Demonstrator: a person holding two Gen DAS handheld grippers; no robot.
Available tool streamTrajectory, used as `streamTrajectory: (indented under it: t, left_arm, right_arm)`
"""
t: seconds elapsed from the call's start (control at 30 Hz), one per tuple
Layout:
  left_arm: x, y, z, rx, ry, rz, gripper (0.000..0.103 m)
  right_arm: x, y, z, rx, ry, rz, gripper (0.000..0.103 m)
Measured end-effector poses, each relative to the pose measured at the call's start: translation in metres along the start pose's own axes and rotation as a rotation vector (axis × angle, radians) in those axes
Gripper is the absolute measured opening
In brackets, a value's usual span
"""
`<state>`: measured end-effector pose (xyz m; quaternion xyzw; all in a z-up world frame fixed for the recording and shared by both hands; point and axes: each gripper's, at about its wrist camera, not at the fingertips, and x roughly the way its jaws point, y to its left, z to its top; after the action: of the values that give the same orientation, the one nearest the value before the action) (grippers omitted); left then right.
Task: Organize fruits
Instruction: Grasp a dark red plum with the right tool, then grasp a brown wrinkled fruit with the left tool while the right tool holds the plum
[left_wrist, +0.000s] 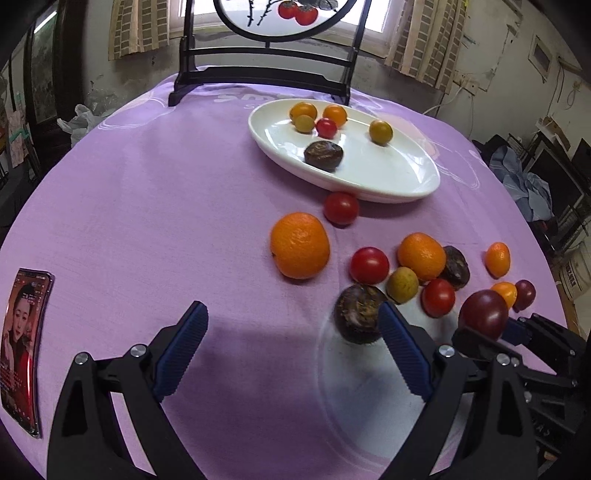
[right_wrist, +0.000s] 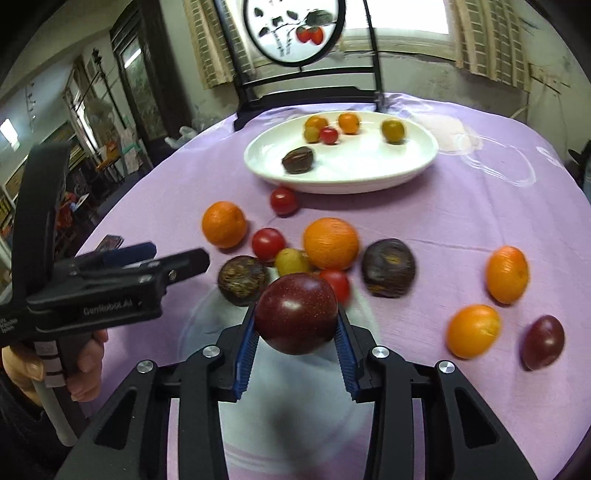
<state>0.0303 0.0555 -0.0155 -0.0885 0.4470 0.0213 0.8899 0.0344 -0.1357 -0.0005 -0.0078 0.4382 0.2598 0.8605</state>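
My right gripper (right_wrist: 297, 325) is shut on a dark red plum (right_wrist: 296, 313) and holds it above the purple cloth; the plum also shows in the left wrist view (left_wrist: 484, 314). My left gripper (left_wrist: 291, 321) is open and empty, its right finger beside a dark brown wrinkled fruit (left_wrist: 360, 314). Loose fruit lies on the cloth: oranges (left_wrist: 300, 245), red tomatoes (left_wrist: 369, 265), a yellow-green fruit (left_wrist: 402, 284), another brown fruit (right_wrist: 388, 267). A white oval plate (left_wrist: 399, 177) at the back holds several small fruits and a brown one (left_wrist: 324, 156).
A phone (left_wrist: 24, 347) lies at the table's left edge. A dark wooden screen stand (left_wrist: 258, 79) stands behind the plate. A small dark plum (right_wrist: 543, 341) and small oranges (right_wrist: 473, 330) lie at the right. Clutter surrounds the round table.
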Motion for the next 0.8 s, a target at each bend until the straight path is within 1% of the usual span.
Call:
streamTrajectory:
  t: [0.07,0.17,0.2,0.23,0.3,0.4,0.47,0.53,0.57,0.6,0.67,0.73,0.8]
  left_arm:
    - [0.003,-0.014,-0.005,0.052,0.005,-0.01,0.091]
    - [0.008,-0.031,-0.011,0.125,-0.005,0.011,0.091]
    - [0.01,-0.033,-0.012,0.128,0.005,0.002,0.089]
    - [0.014,-0.033,-0.012,0.121,0.025,-0.012,0.084]
    - [0.021,-0.033,-0.013,0.097,0.06,-0.026,0.081]
    - [0.026,-0.04,-0.013,0.128,0.06,0.021,0.08]
    - [0.03,-0.047,-0.011,0.154,0.061,0.039,0.077]
    - [0.033,-0.054,-0.009,0.181,0.047,0.053,0.066]
    - [0.033,-0.056,-0.008,0.186,0.042,0.044,0.06]
    - [0.032,-0.058,-0.007,0.195,0.037,0.037,0.044]
    - [0.031,-0.061,-0.007,0.22,0.04,0.045,0.043]
    - [0.026,-0.062,-0.01,0.225,0.051,0.022,0.043]
    - [0.018,-0.063,-0.012,0.233,0.036,0.011,0.043]
  right_arm:
    - [-0.003,-0.009,-0.003,0.023,0.0,-0.011,0.04]
    - [-0.007,-0.021,-0.002,0.051,-0.012,-0.016,0.04]
    - [-0.008,-0.023,-0.001,0.051,-0.016,-0.02,0.04]
    - [-0.011,-0.023,-0.001,0.05,-0.023,-0.025,0.04]
    - [-0.015,-0.023,-0.001,0.047,-0.036,-0.025,0.04]
    - [-0.018,-0.019,-0.002,0.038,-0.046,-0.018,0.04]
    - [-0.02,-0.015,-0.002,0.024,-0.048,-0.014,0.04]
    - [-0.021,-0.013,-0.003,0.015,-0.05,-0.008,0.04]
    - [-0.021,-0.013,-0.003,0.014,-0.05,-0.009,0.04]
    - [-0.021,-0.013,-0.003,0.015,-0.051,-0.01,0.04]
    - [-0.02,-0.015,-0.003,0.02,-0.046,-0.019,0.04]
    - [-0.02,-0.017,-0.004,0.027,-0.045,-0.029,0.04]
    - [-0.02,-0.017,-0.004,0.029,-0.053,-0.031,0.04]
